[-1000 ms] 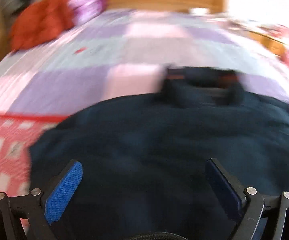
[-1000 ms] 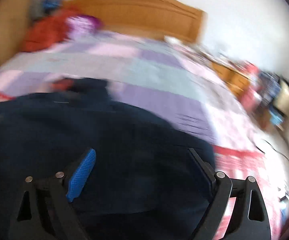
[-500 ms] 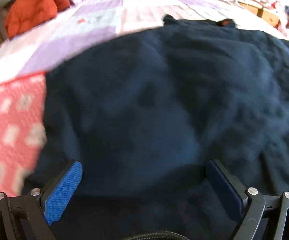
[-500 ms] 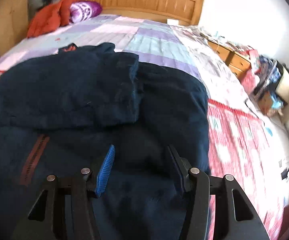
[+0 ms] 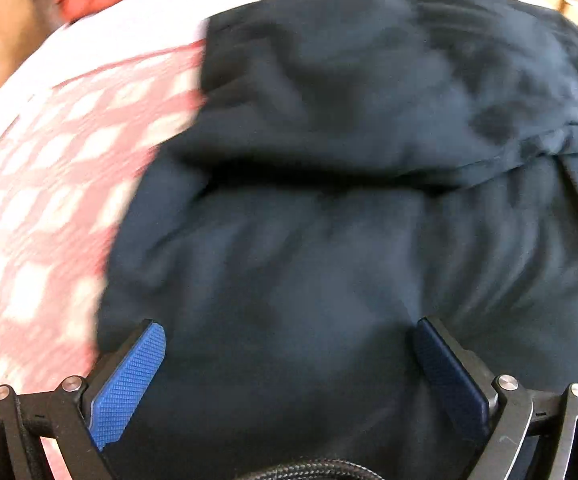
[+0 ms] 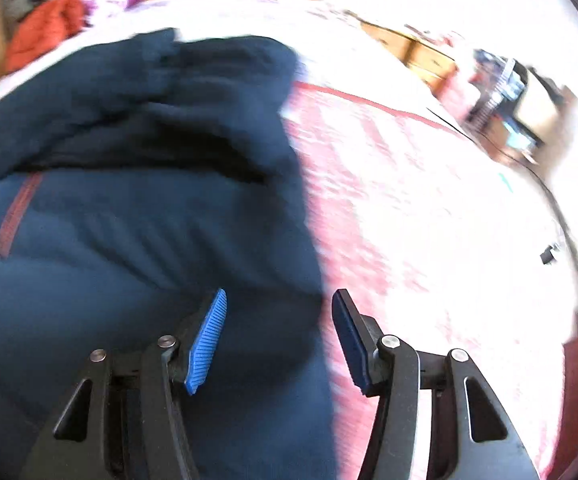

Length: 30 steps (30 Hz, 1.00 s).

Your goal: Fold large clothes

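Down close, the left tool (image 5: 289,354) gapes wide over the dark navy garment (image 5: 329,240), holding nothing; the right tool (image 6: 279,316) is about half open, empty, astride the garment's right edge. I'd pinch both near corners squarely before lifting. Farther off, one layer already lies folded across the pink quilt (image 6: 389,184) on the bed.
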Tool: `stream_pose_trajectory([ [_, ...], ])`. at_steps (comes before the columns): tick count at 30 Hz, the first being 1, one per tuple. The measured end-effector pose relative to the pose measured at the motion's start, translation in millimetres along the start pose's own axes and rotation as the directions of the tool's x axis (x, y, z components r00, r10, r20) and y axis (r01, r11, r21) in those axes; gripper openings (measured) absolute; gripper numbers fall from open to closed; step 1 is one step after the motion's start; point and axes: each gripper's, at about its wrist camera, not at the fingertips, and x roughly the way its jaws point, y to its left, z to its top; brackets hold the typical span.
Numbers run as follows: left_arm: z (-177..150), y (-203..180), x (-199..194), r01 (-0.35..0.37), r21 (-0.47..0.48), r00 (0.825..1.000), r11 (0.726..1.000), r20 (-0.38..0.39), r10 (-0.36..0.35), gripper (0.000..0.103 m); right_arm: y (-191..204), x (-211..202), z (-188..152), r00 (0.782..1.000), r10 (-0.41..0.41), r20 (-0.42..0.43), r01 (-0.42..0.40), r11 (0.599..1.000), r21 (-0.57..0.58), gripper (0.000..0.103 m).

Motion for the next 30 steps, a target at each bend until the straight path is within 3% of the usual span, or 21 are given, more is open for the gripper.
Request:
stream_pose_trajectory([
  [2, -9, 6, -13, 0.003, -0.034, 1.000, 0.999, 0.000, -0.003, 0.102, 0, -20, -15, 1.000, 0.001, 0.022, -0.001, 1.000, -0.013, 0.060],
  [4, -27, -4, -31, 0.046, -0.015, 0.999, 0.999, 0.014, -0.046, 0.102, 15, -44, -35, 0.996, 0.072, 0.049, -0.070, 0.997, -0.045, 0.060],
  [6, -49, -28, -49, 0.097, 0.056, 0.995, 0.994, 0.014, -0.098, 0.102, 40, -62, -65, 0.989, 0.147, 0.034, -0.142, 0.982, -0.127, 0.060],
  [9, -88, -42, -60, 0.088, 0.168, 0.996, 0.982, -0.021, -0.086, 0.102, 63, -79, -108, 0.985, 0.170, 0.019, -0.160, 0.954, -0.252, 0.060],
  [12, -120, -21, -70, 0.073, 0.122, 0.997, 0.990, -0.012, -0.072, 0.102, 18, -96, -143, 0.984, 0.173, 0.044, -0.164, 0.974, -0.159, 0.060],
  [14, -130, 3, -72, 0.022, 0.069, 1.000, 0.997, -0.023, -0.021, 0.102, -7, -101, -144, 0.988, 0.150, 0.042, -0.143, 0.982, -0.126, 0.060],
  [16, -141, 17, -79, 0.031, 0.039, 0.999, 0.999, -0.028, -0.030, 0.102, -18, -104, -147, 0.990, 0.132, 0.041, -0.125, 0.983, -0.132, 0.061],
  [17, -144, 20, -81, 0.003, 0.036, 1.000, 0.999, -0.030, -0.002, 0.101, -22, -108, -151, 0.992, 0.117, 0.043, -0.111, 0.985, -0.131, 0.062],
  [18, -145, 19, -86, -0.004, 0.035, 1.000, 0.999, -0.029, 0.005, 0.101, -19, -116, -154, 0.994, 0.097, 0.048, -0.090, 0.988, -0.124, 0.062],
  [19, -149, 14, -94, 0.037, 0.024, 0.999, 0.999, -0.020, -0.036, 0.101, -13, -115, -154, 0.994, 0.097, 0.052, -0.090, 0.988, -0.122, 0.062],
  [21, -163, -15, -109, 0.113, 0.047, 0.993, 0.992, -0.020, -0.112, 0.101, 25, -135, -174, 0.981, 0.186, 0.052, -0.176, 0.972, -0.156, 0.061],
  [22, -170, -25, -107, 0.135, 0.069, 0.991, 0.988, -0.033, -0.133, 0.101, 62, -129, -168, 0.974, 0.222, 0.040, -0.209, 0.957, -0.200, 0.063],
  [25, -194, -58, -114, 0.163, 0.169, 0.986, 0.972, -0.056, -0.155, 0.101, 114, -138, -198, 0.954, 0.299, -0.003, -0.284, 0.903, -0.321, 0.064],
  [27, -207, -58, -120, 0.158, 0.183, 0.987, 0.970, -0.046, -0.152, 0.101, 118, -146, -220, 0.951, 0.307, -0.016, -0.291, 0.883, -0.367, 0.064],
  [30, -225, -36, -125, 0.157, 0.140, 0.987, 0.978, -0.058, -0.151, 0.102, 80, -151, -241, 0.958, 0.287, -0.010, -0.276, 0.910, -0.310, 0.064],
])
